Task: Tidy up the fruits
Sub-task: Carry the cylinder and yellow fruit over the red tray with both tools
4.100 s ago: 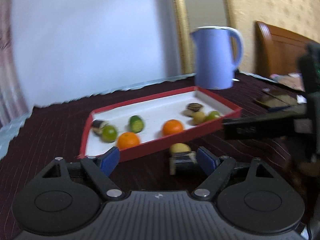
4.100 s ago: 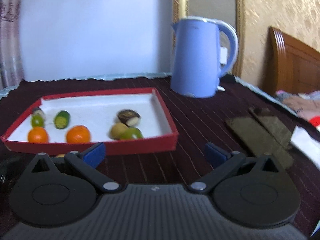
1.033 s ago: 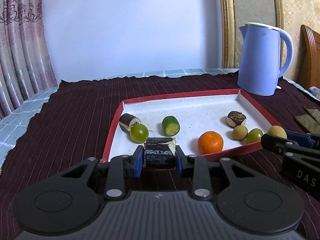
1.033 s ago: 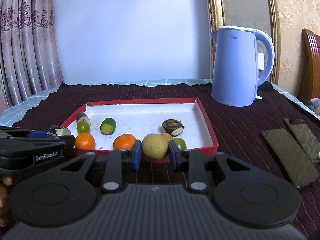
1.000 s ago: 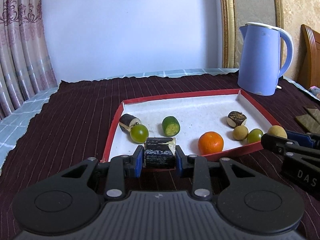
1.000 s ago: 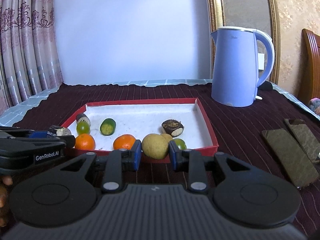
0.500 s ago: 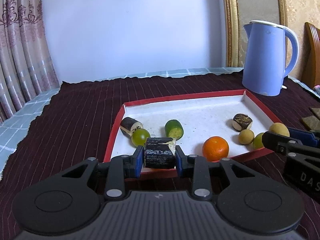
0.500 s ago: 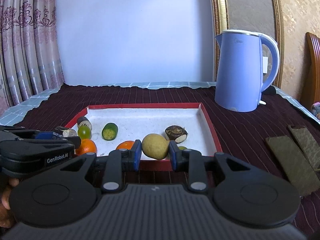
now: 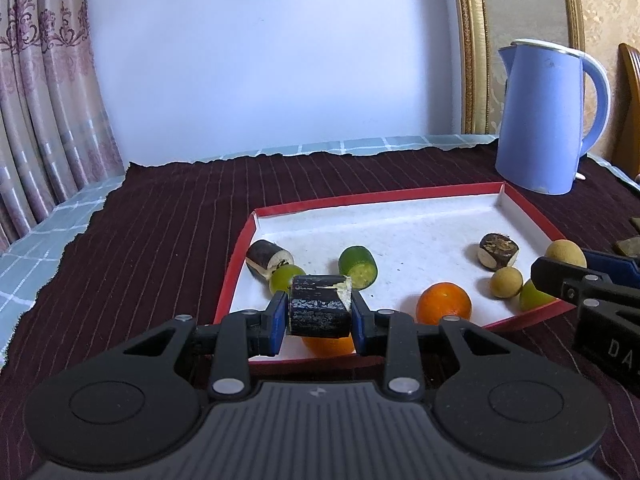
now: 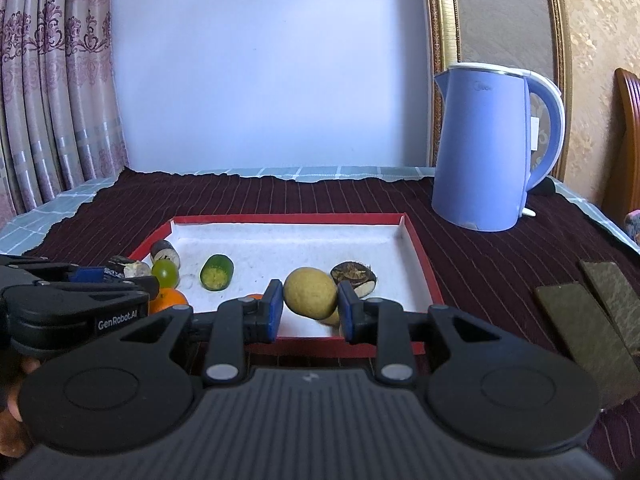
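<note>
We hold one piece in each tool: the left gripper [image 9: 319, 312] is clamped on a dark cylindrical fruit piece [image 9: 319, 305], and the right gripper [image 10: 309, 307] is clamped on a yellow-brown round fruit [image 10: 310, 292]. Both loads hang over the near wall of the red tray [image 9: 520, 196], which sits on the dark striped cloth [image 9: 160, 240] near the blue kettle [image 10: 486, 148]. The step in hand, as we judge it, is setting both pieces down inside the tray. We should carry each load clear past the red rim before lowering, then choose bare white floor: the left piece has an orange [image 9: 443, 304] and a green grape [image 9: 285, 277] close by, and the right fruit hangs just in front of a brown halved piece [image 10: 354, 278]. Lower until the piece rests on the floor, then part the fingers slowly (the round fruit will likely roll).
</note>
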`<state>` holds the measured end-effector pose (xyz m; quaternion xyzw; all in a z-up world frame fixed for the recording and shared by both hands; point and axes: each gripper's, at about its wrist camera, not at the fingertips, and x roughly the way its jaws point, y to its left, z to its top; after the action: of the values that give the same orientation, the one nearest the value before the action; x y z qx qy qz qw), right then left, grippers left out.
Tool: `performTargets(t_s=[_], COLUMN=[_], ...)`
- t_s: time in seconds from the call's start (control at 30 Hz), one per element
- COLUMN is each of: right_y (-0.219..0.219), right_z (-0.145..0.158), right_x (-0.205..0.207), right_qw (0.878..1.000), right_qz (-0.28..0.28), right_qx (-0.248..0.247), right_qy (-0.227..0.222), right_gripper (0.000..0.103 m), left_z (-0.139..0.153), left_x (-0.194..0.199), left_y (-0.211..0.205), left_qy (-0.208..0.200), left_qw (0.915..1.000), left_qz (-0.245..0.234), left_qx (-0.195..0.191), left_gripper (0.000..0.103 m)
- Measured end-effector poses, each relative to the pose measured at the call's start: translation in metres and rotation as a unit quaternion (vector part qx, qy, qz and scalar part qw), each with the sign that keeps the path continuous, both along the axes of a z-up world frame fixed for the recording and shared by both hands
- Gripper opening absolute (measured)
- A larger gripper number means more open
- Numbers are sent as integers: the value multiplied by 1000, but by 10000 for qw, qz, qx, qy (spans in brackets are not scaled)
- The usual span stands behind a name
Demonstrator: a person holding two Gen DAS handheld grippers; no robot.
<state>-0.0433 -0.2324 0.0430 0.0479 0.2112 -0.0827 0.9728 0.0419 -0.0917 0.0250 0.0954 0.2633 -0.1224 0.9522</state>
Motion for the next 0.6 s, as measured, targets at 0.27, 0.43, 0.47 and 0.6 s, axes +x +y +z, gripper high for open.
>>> performTargets(t_s=[0.27, 0.43, 0.47, 0.6], right_y=[-1, -3, -3, -4], right_z=[1, 2, 2, 3], right_x=[7, 12, 12, 17], right_qw=[10000, 10000, 10000, 10000], right_qz=[-8, -26, -26, -33], right_qx=[-22, -38, -42, -68], right_qy=[24, 41, 42, 59], right_gripper=[28, 28, 28, 28], left_z=[-1, 1, 2, 3], left_x=[9, 14, 15, 18], left_y=[-1, -3, -3, -3], left_qy=[34, 56, 47, 13], left_qw=[10000, 10000, 10000, 10000], left_qz=[55, 55, 57, 81], left_qx=[48, 53, 61, 48], left_gripper=[32, 32, 32, 32])
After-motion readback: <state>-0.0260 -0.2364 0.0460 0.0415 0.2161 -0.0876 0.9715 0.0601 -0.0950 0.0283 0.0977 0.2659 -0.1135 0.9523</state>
